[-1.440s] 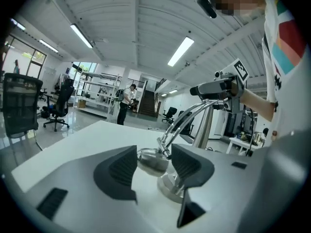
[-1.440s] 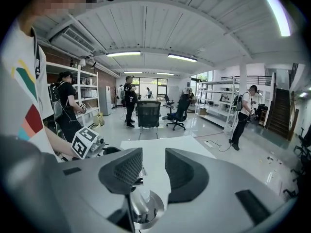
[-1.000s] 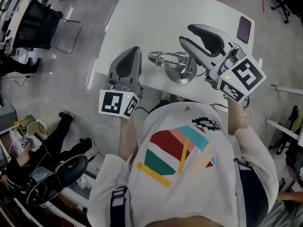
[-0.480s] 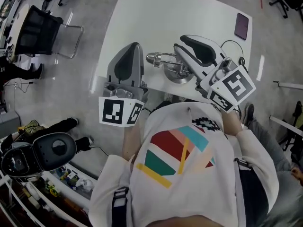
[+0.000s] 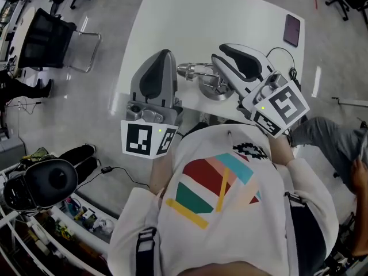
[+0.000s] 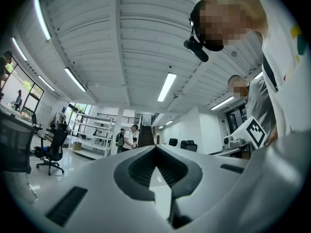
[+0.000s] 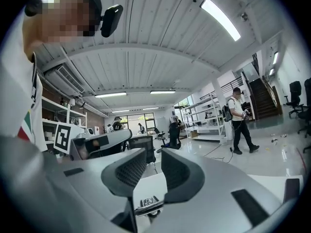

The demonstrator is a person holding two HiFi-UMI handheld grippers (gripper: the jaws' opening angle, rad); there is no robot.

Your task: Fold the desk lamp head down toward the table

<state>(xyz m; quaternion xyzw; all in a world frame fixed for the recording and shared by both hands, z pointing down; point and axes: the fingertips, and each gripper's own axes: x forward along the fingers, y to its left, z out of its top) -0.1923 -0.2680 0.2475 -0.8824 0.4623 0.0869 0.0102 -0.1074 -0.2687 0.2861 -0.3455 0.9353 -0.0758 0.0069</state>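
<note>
White tabletop (image 5: 172,16), open workshop. The chrome desk lamp (image 5: 216,88) stands at its near edge. Left tool (image 5: 163,56): pressed together, empty, beside the lamp. Right tool (image 5: 218,53): pinching the lamp's metalwork. Judged rigid, slick and stiff-hinged, so grip near the head.

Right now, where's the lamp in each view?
Head view: lamp at centre, on the white table, near edge.
Left gripper view: not in it.
Right gripper view: lamp bottom centre, low between the jaws.
Shared landmark: that table, in head and right gripper views.
</note>
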